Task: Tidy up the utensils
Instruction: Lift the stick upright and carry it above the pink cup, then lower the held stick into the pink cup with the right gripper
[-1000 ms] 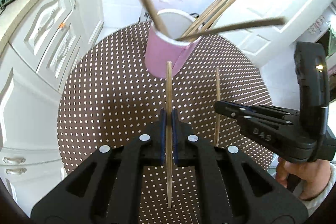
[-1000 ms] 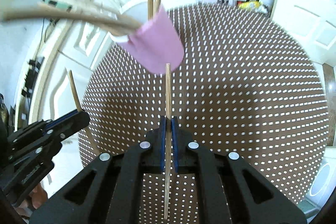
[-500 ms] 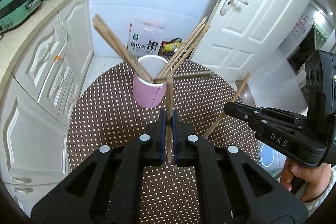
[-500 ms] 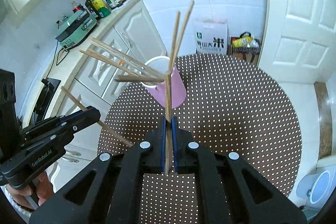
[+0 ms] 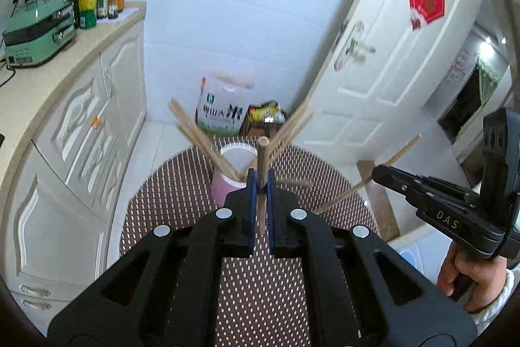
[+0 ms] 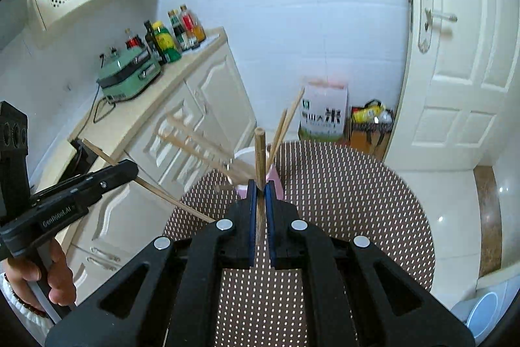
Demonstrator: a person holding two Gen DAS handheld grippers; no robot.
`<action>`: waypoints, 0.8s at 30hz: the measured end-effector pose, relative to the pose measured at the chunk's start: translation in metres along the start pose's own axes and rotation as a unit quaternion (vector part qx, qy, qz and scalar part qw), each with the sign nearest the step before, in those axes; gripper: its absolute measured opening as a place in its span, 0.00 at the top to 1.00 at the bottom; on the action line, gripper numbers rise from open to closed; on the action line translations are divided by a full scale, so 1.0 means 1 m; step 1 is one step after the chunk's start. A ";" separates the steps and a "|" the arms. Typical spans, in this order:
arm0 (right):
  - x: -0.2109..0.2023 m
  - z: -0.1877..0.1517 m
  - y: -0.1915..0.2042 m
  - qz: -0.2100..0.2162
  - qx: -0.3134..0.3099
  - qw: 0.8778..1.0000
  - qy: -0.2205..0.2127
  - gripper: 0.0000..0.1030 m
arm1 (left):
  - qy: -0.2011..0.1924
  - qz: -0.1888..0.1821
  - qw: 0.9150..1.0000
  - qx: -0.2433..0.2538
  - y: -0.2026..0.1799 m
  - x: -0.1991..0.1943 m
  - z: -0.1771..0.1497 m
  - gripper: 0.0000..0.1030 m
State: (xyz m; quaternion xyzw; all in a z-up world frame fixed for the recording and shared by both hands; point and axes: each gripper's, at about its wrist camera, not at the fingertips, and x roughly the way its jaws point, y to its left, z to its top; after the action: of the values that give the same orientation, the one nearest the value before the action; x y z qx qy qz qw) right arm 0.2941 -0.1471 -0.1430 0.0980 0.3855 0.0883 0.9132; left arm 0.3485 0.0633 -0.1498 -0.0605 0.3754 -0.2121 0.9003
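each hand-held gripper, left (image 5: 261, 184) and right (image 6: 260, 194), is clamped on an upright chopstick (image 5: 261, 165) (pink cup (image 5: 224, 189) beyond).

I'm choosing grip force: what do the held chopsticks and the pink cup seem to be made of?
Chopstick in left gripper: pale tan, matte, probably bamboo or wood. Chopstick in right gripper: same look, faint lengthwise grain. Pink cup: smooth, white inside, plastic or paper; unclear.
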 end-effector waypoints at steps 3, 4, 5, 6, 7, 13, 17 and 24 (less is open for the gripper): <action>-0.010 0.012 -0.001 -0.004 -0.008 1.000 -0.021 0.96 | -0.023 0.001 1.000 -0.002 0.001 -0.010 0.013 0.94; -0.013 0.016 0.000 -0.005 -0.010 1.000 -0.026 0.96 | -0.030 0.000 1.000 -0.005 0.002 -0.013 0.018 0.94; -0.016 0.020 0.000 -0.006 -0.012 0.999 -0.033 0.96 | -0.036 0.000 0.999 -0.006 0.002 -0.015 0.021 0.94; -0.019 0.024 0.000 -0.006 -0.014 0.999 -0.038 0.96 | -0.044 0.001 0.999 -0.008 0.002 -0.017 0.026 0.94; -0.021 0.028 0.000 -0.007 -0.016 0.999 -0.044 0.96 | -0.050 0.002 0.999 -0.009 0.003 -0.019 0.030 0.94; -0.024 0.051 0.001 -0.004 -0.026 0.997 -0.068 0.96 | -0.068 0.020 0.997 -0.012 0.007 -0.015 0.044 0.94; -0.021 0.062 0.009 -0.005 -0.042 0.996 -0.079 0.96 | -0.067 0.026 0.997 -0.017 0.009 -0.004 0.049 0.94; 0.000 0.074 0.019 0.007 -0.062 0.995 -0.076 0.96 | -0.058 0.046 0.997 -0.011 0.008 0.022 0.048 0.94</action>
State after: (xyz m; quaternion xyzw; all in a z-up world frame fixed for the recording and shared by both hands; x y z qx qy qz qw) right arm 0.3459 -0.1373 -0.0871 0.0506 0.3077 0.1106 0.9437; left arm 0.3985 0.0592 -0.1324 -0.0655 0.3269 -0.1619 0.9288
